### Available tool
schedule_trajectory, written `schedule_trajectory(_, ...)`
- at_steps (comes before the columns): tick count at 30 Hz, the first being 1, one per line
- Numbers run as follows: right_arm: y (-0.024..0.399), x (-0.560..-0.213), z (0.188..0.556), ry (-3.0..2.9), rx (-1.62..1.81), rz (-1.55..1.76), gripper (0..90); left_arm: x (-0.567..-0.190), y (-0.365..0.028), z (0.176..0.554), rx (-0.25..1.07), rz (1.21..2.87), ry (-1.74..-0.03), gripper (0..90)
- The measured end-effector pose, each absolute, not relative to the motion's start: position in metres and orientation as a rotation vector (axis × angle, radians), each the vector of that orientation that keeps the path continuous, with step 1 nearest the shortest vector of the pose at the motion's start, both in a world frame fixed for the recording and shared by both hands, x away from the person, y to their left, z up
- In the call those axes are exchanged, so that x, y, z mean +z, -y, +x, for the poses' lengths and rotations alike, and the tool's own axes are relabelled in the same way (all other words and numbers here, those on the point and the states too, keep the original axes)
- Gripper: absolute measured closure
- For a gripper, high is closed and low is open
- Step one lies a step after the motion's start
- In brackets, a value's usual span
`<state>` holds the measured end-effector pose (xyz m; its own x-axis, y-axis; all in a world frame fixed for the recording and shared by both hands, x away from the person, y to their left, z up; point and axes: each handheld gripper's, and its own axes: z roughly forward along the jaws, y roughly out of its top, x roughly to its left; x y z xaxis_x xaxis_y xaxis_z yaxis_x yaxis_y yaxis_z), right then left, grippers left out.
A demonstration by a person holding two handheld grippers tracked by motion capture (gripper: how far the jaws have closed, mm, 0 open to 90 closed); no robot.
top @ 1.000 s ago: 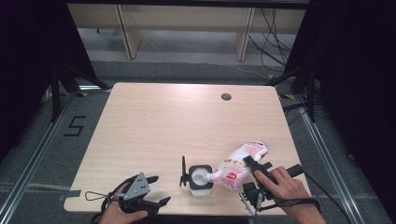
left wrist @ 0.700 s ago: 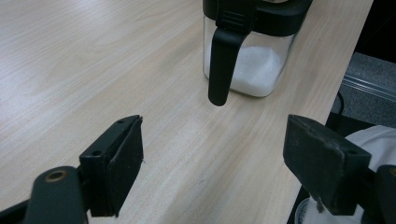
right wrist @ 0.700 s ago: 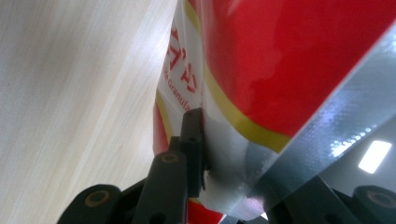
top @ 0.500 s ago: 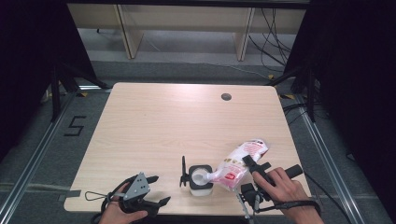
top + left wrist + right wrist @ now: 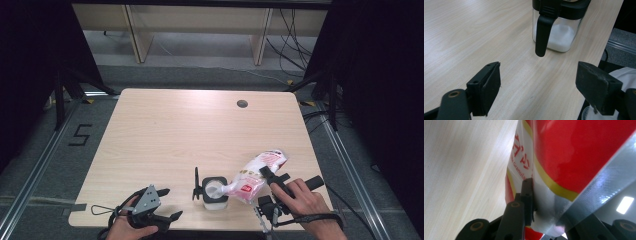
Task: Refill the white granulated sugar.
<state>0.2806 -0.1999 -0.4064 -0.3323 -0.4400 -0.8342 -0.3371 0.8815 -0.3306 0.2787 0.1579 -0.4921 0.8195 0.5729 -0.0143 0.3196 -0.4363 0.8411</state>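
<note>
Right hand-held gripper [image 5: 266, 176] clamped on red-and-white bag [image 5: 256, 171], long axis slanting from far right down to near left, mouth over open jar [image 5: 214, 192] by counter [image 5: 190, 130] near edge. Left hand-held gripper [image 5: 167, 205] wide open, empty, near front-left edge; broad bare counter beyond.

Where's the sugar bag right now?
In the high view, the sugar bag is near the table's front right edge, gripped by the right hand-held gripper and tilted with its mouth over the clear jar.
</note>
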Motion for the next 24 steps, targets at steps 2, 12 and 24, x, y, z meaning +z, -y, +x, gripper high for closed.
schedule_trajectory(2,0.2001,-0.4066,0.2807,-1.951,-0.11,-0.568,75.8,-0.4922,-0.1579,0.2788,0.334,2.058,-0.66,19.8)
schedule_trajectory(12,0.1998,-0.4057,0.2805,-1.949,-0.118,-0.579,76.0,-0.492,-0.158,0.2782,0.33,2.056,-0.667,19.8)
schedule_trajectory(24,0.2008,-0.4059,0.2806,-1.961,-0.109,-0.56,76.2,-0.4922,-0.1576,0.2779,0.337,2.051,-0.671,19.8)
